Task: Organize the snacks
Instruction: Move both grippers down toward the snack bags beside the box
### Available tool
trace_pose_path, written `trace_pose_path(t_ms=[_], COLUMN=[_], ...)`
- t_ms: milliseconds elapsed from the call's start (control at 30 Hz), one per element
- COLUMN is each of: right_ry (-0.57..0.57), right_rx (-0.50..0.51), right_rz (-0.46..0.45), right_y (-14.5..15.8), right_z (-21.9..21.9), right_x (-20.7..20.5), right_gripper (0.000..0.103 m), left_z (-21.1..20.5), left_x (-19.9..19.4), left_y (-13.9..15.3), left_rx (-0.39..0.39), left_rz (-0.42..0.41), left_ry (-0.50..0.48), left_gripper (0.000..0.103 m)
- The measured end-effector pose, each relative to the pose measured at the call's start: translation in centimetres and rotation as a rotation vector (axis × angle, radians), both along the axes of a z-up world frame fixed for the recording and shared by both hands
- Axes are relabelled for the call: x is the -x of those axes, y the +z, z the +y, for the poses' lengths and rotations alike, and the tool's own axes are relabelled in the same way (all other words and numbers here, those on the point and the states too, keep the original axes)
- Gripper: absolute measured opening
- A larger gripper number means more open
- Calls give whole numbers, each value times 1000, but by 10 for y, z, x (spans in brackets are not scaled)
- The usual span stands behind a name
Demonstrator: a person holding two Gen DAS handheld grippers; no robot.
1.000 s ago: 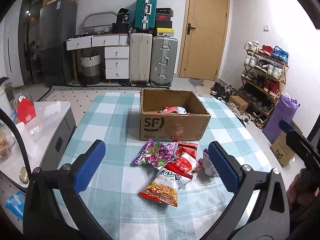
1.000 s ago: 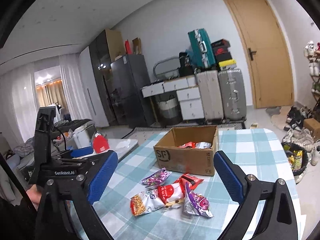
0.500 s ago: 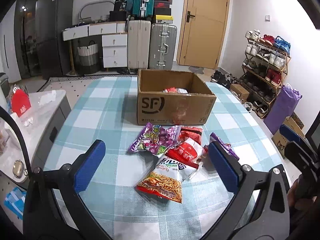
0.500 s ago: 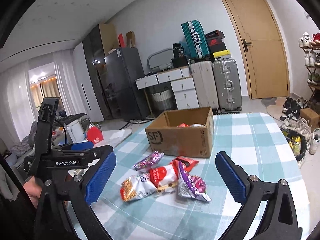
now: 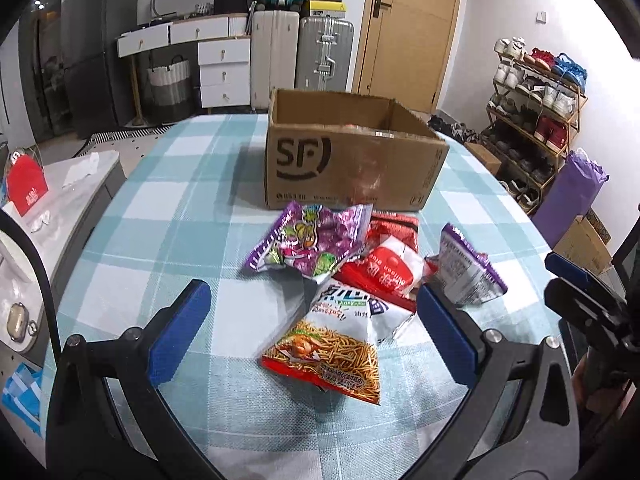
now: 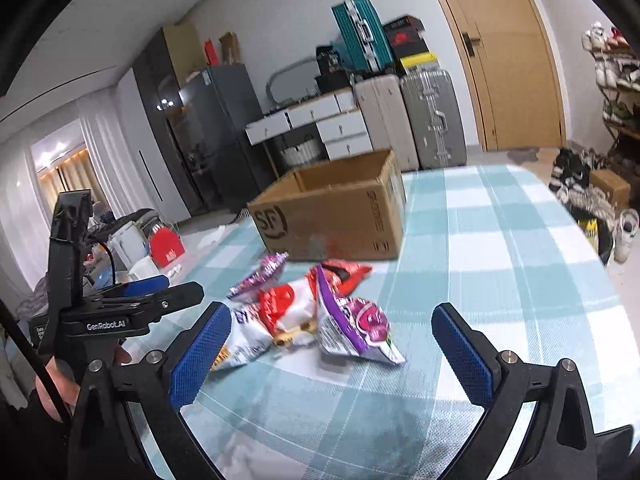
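Note:
Several snack bags lie in a heap on the checked tablecloth before an open SF cardboard box: a purple bag, a red-and-white bag, a noodle-snack bag and a small purple bag. My left gripper is open and empty, low over the noodle-snack bag. My right gripper is open and empty, just short of the small purple bag. The box stands behind the heap.
A low white side table with a red item stands left of the table. Suitcases, drawers and a door line the back wall. A shoe rack and a purple bag stand to the right.
Both grippers have come down and forward toward the snack heap. The bags and box now look larger and closer. Both stay open.

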State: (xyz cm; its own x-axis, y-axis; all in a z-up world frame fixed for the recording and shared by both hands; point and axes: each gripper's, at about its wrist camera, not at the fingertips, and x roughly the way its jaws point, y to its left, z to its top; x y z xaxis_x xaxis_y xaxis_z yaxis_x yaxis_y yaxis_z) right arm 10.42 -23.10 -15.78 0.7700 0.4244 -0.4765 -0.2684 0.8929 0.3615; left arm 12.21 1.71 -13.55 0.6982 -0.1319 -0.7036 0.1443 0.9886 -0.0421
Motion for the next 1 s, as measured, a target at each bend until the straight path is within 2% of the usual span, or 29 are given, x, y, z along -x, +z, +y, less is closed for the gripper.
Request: trace_pose_path(t_ms=[367,833,867,933,1000], right_ry=[36,61,56,63,61], right_rx=[-7,-1,-2,-17,-34], right_rz=[111,174,184,209,237], right_y=[-28,-44,-46,-49,-54], right_z=[9,30,30,29,25], right_x=[-32,-70,-73,-77,-80], right_gripper=[102,101,99,80,69], left_z=[-4,-4,-4,-4,-4], left_x=[-17,-25,-26,-26,-24], left_y=[-45,-68,-69,-71,-71], left_rx=[11,24,26,27,22], left_rz=[62,93,96,99,98], left_ry=[-17,-20,-20,-20,-20], left_gripper=[102,102,102,102,102])
